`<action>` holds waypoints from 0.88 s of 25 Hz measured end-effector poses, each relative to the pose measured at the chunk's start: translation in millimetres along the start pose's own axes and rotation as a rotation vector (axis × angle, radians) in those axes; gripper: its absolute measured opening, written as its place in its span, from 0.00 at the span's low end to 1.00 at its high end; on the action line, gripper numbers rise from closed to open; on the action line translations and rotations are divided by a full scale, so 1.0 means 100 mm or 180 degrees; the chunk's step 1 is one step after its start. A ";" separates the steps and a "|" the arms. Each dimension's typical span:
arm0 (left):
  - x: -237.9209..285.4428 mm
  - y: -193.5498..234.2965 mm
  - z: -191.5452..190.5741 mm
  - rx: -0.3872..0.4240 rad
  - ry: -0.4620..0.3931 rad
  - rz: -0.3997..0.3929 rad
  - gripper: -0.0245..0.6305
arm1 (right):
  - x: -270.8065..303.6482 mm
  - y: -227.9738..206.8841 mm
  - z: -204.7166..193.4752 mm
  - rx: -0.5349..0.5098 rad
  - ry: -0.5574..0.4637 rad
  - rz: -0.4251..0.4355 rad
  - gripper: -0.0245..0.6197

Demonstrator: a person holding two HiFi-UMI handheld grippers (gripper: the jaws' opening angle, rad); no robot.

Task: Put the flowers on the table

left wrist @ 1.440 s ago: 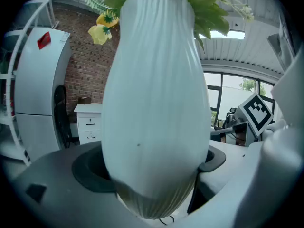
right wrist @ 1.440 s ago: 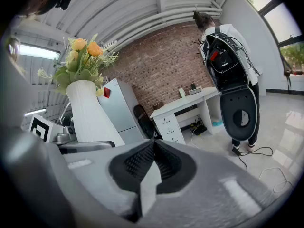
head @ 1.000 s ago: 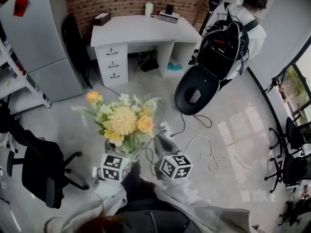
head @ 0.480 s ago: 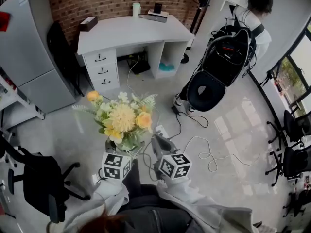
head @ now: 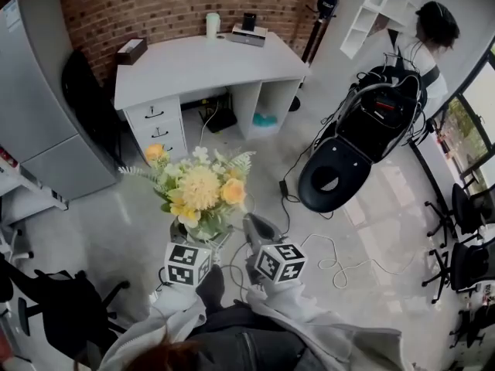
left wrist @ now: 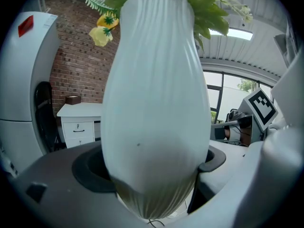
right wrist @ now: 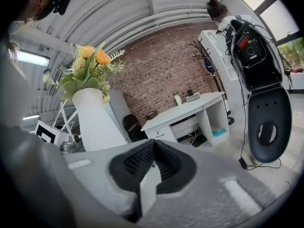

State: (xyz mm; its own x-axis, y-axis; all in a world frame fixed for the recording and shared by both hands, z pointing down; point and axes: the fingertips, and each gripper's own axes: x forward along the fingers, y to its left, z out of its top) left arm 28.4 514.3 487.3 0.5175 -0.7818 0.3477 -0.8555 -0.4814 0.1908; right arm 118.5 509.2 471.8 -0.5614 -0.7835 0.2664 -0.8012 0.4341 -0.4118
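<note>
A bunch of yellow and white flowers (head: 203,192) stands in a white ribbed vase (left wrist: 154,103). I carry it upright above the floor. My left gripper (head: 197,239) is shut on the vase, its jaws spread wide round the belly. The right gripper (head: 259,230) hovers just right of the vase, shut and empty; its pads (right wrist: 164,163) meet at the tip. The white table (head: 193,60) with drawers stands ahead by the brick wall. In the right gripper view, the vase (right wrist: 97,122) and flowers (right wrist: 90,63) are at the left and the table (right wrist: 190,110) lies beyond.
A cup and small items (head: 232,29) sit at the table's back edge. A black chair (head: 85,91) and grey cabinet (head: 39,114) stand left. At the right, a person (head: 437,29) stands with a big black seat-like device (head: 363,137). Cables (head: 332,253) lie on the floor; an office chair (head: 54,315) stands lower left.
The table has shifted left and lower in the head view. The person and black device at the right have moved further right. Both grippers and the vase keep their pose.
</note>
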 end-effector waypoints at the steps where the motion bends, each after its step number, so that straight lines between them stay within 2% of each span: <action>1: 0.06 0.09 0.05 -0.0001 0.0000 -0.0006 0.78 | 0.12 -0.02 0.05 -0.0001 0.0000 -0.0006 0.04; 6: 0.37 0.53 0.34 -0.0045 -0.0045 -0.0033 0.78 | 0.70 -0.09 0.29 0.0006 0.0007 0.0030 0.04; 11: 0.67 0.92 0.54 0.0019 -0.0028 -0.0051 0.78 | 1.21 -0.16 0.49 0.0046 -0.0013 0.0037 0.04; 22: 0.96 1.37 0.45 -0.0057 0.0047 -0.0053 0.78 | 1.69 -0.33 0.49 0.0284 -0.0049 -0.0047 0.04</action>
State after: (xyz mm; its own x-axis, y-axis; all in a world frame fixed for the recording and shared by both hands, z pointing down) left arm -38.5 355.6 505.4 0.5316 -0.7678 0.3578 -0.8470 -0.4871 0.2131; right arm 60.3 340.9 487.9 -0.5459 -0.7965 0.2598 -0.7873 0.3816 -0.4842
